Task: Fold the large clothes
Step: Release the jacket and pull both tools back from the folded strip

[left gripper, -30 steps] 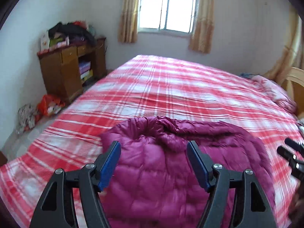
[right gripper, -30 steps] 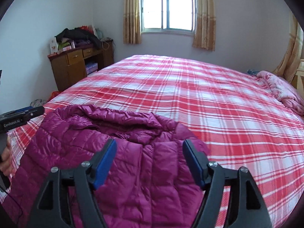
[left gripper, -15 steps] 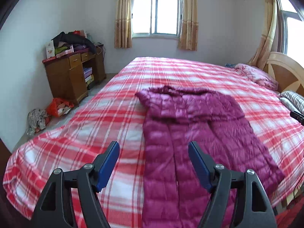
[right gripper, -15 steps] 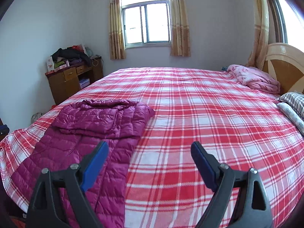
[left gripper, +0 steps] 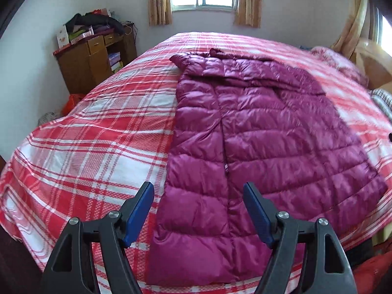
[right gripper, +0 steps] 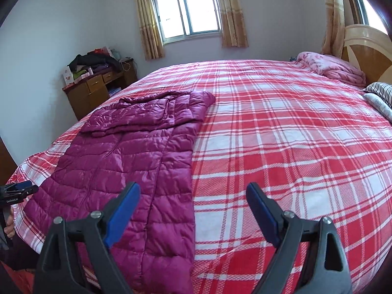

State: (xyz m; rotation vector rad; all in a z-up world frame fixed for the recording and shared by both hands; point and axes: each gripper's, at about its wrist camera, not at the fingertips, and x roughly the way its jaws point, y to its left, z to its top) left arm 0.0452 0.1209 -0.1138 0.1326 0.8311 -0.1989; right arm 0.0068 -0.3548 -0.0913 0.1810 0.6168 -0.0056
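A magenta quilted down coat (left gripper: 257,132) lies flat on the bed, its top end folded over toward the window and its hem at the bed's near edge; it also shows in the right wrist view (right gripper: 132,152). My left gripper (left gripper: 198,210) is open and empty, hovering above the coat's hem. My right gripper (right gripper: 193,210) is open and empty, over the coat's right edge and the bedspread. The left gripper's tip (right gripper: 18,188) shows at the left edge of the right wrist view.
The red and white plaid bedspread (right gripper: 281,134) covers a large bed. A wooden desk (left gripper: 93,58) piled with clothes stands at the far left wall. A pink blanket (right gripper: 335,68), striped pillows (right gripper: 379,90) and the headboard (right gripper: 367,46) are at the right.
Both grippers have pulled back from the coat's hood end toward the bed's near edge. The coat, close up a second ago, now shows at full length. Both stay open.
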